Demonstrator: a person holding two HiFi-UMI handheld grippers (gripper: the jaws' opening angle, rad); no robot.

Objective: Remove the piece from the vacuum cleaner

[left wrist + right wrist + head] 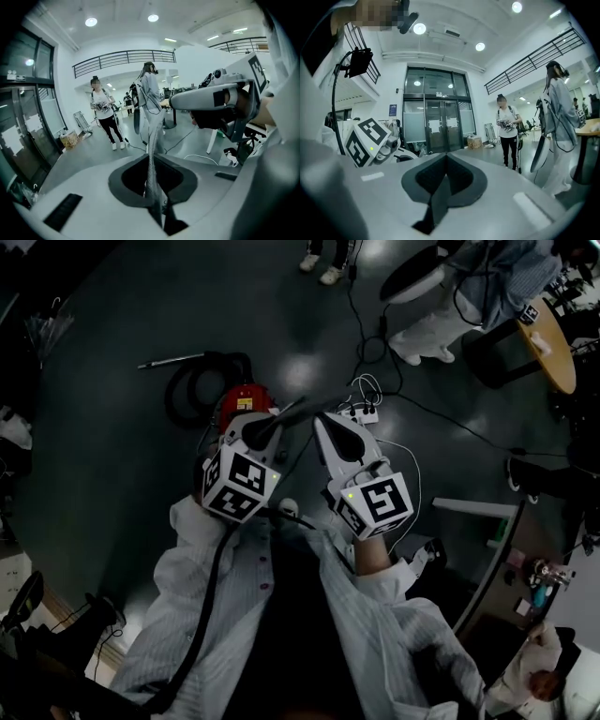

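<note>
Head view: both grippers held at frame centre, over the person's pale coat point(187, 568). L gripper point(269, 427) is clamped on a thin grey piece point(151, 159). The piece sticks out past the tips toward upper right and shows edge-on in the left gripper view, up in the air. R gripper point(322, 420) is just beside it on the right, jaws pressed together w/ nothing between. Red vacuum cleaner point(246, 401) sits on the dark floor point(112, 456), just above the L gripper in frame, not touching the piece. Black hose point(187, 385) coils at its left, and a metal tube point(173, 360) lies further upper left. Two other people point(104, 110) stand in the bkgd.
</note>
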